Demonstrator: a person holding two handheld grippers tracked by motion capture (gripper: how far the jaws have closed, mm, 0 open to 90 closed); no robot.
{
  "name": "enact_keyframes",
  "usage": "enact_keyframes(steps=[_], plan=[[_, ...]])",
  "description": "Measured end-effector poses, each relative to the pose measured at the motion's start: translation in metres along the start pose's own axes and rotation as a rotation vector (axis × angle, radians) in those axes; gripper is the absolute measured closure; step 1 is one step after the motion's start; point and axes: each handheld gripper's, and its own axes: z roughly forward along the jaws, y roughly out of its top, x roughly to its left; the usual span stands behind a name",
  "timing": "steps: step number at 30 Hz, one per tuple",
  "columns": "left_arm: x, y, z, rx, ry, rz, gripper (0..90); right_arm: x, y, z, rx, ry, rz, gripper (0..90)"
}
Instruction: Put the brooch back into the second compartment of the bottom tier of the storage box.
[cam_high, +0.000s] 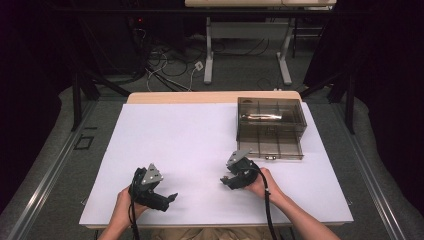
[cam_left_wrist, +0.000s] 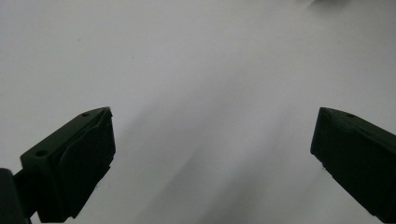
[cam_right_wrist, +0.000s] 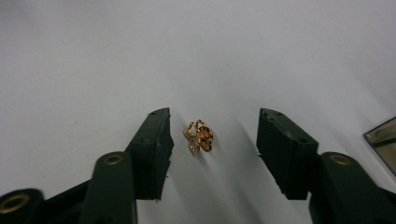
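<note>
Gold ornament (cam_right_wrist: 200, 136), bearing no legible writing, lies between right hand-held gripper (cam_right_wrist: 212, 140) jaws.

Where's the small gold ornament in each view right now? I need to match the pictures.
High view: too small to make out; it would lie by the right gripper.
Left gripper view: not in it.
Right gripper view: gold ornament lies between the open jaws, untouched.
Shared landmark: smoky drawer box.
</note>
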Motion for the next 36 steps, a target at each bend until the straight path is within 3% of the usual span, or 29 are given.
enact_keyframes(steps=[7, 18, 36], plan=[[-0.0003, 0.0, 0.0003, 0.003, -0.004, -0.002, 0.0, 0.0017, 0.0008, 0.0007, 0.011, -0.005, -0.015, 62.8], [-0.0008, 0.0, 0.0005, 0.003, -0.006, -0.004, 0.0, 0.0059, 0.0021, 0.0017, 0.029, 0.011, 0.001, 76.7], [-0.0011, 0.0007, -0.0006, 0.005, -0.001, 0.011, 0.0, 0.0065, 0.0031, -0.0005, 0.038, 0.003, 0.021, 82.0]])
